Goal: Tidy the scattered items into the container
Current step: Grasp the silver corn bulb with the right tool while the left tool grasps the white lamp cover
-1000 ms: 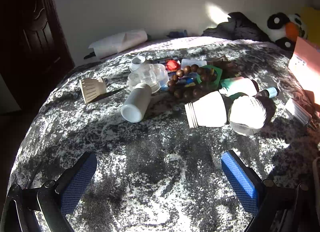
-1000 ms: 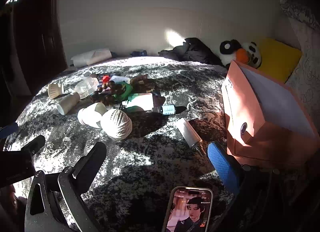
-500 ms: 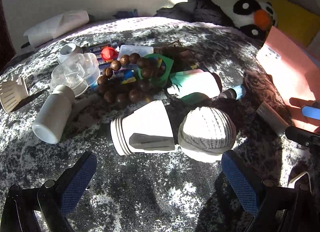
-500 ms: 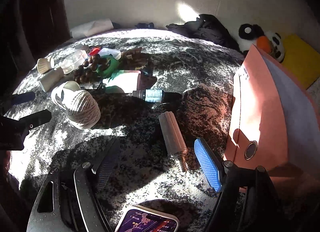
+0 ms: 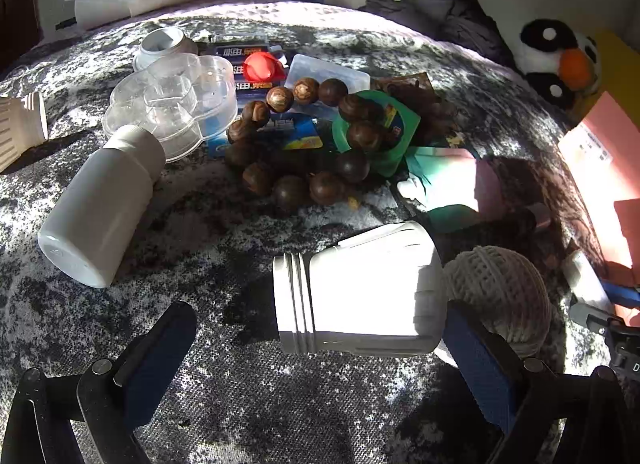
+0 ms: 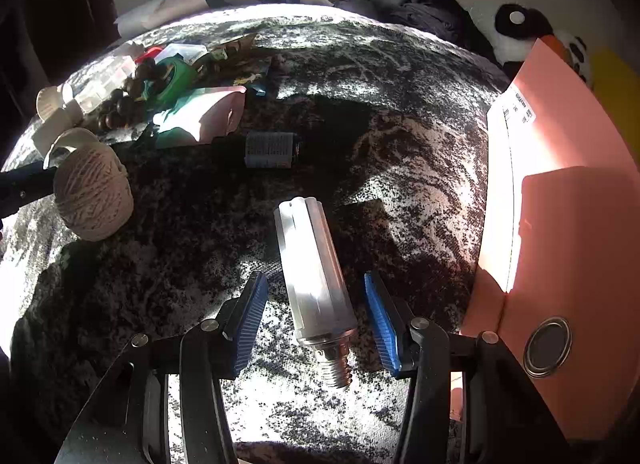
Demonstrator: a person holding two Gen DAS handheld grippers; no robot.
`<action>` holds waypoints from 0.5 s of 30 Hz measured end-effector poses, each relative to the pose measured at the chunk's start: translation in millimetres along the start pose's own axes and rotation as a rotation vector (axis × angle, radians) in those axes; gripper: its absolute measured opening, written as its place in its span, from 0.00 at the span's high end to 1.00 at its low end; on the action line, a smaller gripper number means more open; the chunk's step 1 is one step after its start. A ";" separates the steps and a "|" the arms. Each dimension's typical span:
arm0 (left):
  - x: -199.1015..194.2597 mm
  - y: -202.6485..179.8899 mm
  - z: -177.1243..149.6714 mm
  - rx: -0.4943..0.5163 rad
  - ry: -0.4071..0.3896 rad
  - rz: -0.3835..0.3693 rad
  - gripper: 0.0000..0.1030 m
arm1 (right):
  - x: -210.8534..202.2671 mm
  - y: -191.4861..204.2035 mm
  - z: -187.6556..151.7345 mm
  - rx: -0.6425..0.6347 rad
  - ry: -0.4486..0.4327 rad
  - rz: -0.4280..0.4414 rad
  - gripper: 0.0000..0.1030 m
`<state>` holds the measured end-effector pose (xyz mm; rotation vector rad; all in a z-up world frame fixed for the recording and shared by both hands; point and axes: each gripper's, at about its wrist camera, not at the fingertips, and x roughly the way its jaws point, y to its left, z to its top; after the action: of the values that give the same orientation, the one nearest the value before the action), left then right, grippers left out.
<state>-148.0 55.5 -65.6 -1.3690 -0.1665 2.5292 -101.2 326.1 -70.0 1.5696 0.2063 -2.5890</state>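
Scattered items lie on a mottled grey bed cover. In the left wrist view my left gripper (image 5: 320, 348) is open, with a white cone-shaped lamp housing (image 5: 360, 296) lying on its side between the fingers, untouched. A ball of twine (image 5: 500, 296) sits just right of it. In the right wrist view my right gripper (image 6: 316, 320) is open around a white tube bulb with a screw base (image 6: 314, 280), its blue pads apart from it. The pink box (image 6: 560, 191) stands open at the right.
Further back lie a white bottle (image 5: 100, 207), a clear plastic tray (image 5: 172, 103), brown wooden beads (image 5: 304, 135), a green tape roll (image 5: 384, 131), a pink-green pouch (image 5: 452, 183) and a small dark bottle (image 6: 268, 149). A panda toy (image 5: 556, 59) and dark clothes (image 5: 440, 11) lie behind.
Both grippers have moved forward and lower. The lamp housing now lies between my left fingers. The tube bulb now lies between my right fingers, and the phone has left view.
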 end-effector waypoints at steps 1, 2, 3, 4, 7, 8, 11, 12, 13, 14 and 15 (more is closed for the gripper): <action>1.9 0.2 1.2 -0.008 -0.002 -0.006 0.10 | 2.3 -0.9 0.2 0.003 0.004 0.007 0.50; 2.6 -0.6 2.9 -0.010 -0.007 -0.006 0.15 | 4.3 -1.8 0.9 0.008 0.007 0.014 0.51; 2.3 -2.8 4.4 -0.003 -0.014 -0.006 0.18 | 5.7 -2.4 1.7 0.012 0.008 0.018 0.51; 2.0 -5.4 5.2 0.010 -0.021 -0.008 0.24 | 6.6 -2.6 2.4 0.013 0.008 0.020 0.51; 2.5 -12.1 4.9 0.049 -0.019 -0.002 0.40 | 8.7 -2.4 5.2 0.014 0.005 0.025 0.51; 3.5 -13.3 3.8 0.058 -0.017 0.005 0.40 | 9.5 -2.2 5.3 0.016 0.005 0.027 0.51; 1.9 -11.3 3.7 0.051 -0.020 -0.004 0.41 | 11.3 0.6 7.2 0.008 0.004 0.025 0.53; -0.6 -10.0 4.5 0.045 -0.027 -0.006 0.41 | 11.2 1.3 8.0 0.006 0.004 0.033 0.57; -3.8 -9.4 5.5 0.042 -0.036 -0.005 0.41 | 10.1 2.2 8.8 0.007 0.002 0.044 0.70; -7.5 -9.5 6.9 0.043 -0.046 -0.003 0.41 | 8.6 3.2 9.8 0.009 0.002 0.052 0.72; -12.2 -10.1 8.1 0.045 -0.059 0.003 0.41 | 7.0 4.9 10.5 0.010 -0.001 0.053 0.72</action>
<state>-146.7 62.0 -49.1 -1.2800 -0.1177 2.5604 -112.8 319.3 -71.7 1.5548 0.1499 -2.5547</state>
